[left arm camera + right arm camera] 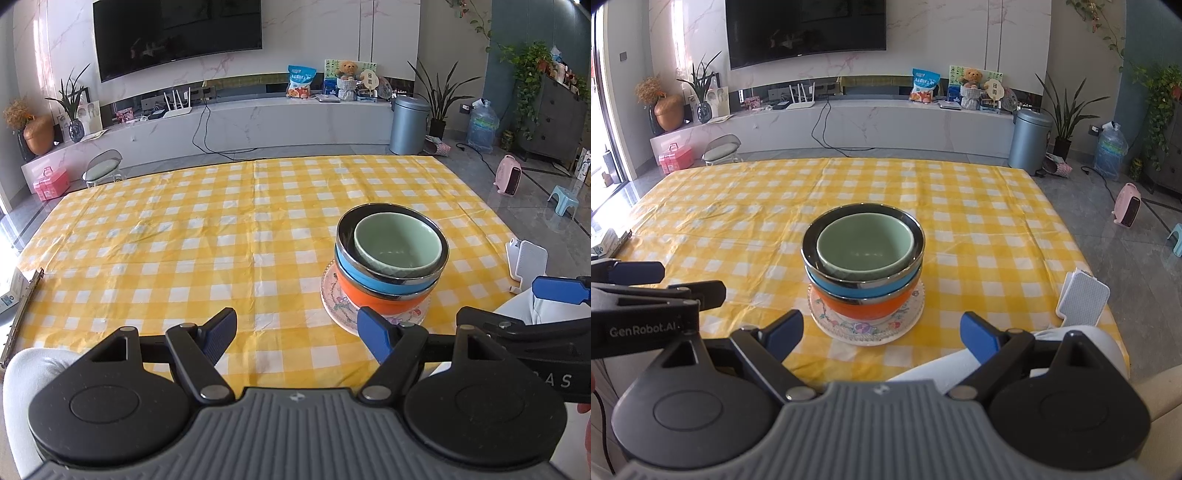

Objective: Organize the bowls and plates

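Both claws, the left gripper [297, 332] and right gripper [882, 330], hang spread and empty by the table's [960, 192] near edge. Green bowl [864, 247], blue bowl [849, 290] and orange bowl [864, 308] sit nested on a floral plate [866, 332] (near the right edge); a careless nudge could topple them.

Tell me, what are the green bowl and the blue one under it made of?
Green bowl: probably glazed ceramic, with a thick, smooth, softly glossy wall. Blue bowl: likely steel with a coloured outer shell, judging by its shiny mirror-like rim.
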A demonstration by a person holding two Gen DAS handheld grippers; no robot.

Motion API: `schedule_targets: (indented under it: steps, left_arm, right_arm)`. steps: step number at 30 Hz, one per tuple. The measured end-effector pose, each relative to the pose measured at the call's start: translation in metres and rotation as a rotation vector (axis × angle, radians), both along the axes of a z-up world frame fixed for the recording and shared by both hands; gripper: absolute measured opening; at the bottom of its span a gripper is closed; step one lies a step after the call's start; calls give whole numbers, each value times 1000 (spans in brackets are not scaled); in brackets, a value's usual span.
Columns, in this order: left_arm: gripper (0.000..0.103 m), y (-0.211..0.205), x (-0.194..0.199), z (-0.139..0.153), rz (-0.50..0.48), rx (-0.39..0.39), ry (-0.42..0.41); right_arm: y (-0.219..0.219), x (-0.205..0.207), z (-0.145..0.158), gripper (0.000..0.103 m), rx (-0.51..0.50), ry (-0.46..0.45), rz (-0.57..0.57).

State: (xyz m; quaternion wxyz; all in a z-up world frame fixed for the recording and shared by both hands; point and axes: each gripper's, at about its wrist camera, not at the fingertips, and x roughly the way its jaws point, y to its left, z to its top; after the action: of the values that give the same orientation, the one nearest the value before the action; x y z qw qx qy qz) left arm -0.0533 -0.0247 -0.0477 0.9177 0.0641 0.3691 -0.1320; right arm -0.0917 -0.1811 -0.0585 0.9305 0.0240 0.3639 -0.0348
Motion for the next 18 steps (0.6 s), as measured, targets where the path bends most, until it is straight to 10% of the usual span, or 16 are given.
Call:
schedule_targets:
  steps: [18]
  left_arm:
    - [87, -1, 0, -1, -6, -5, 6]
  right_arm:
    - [-1, 1, 1, 90, 0, -3, 0]
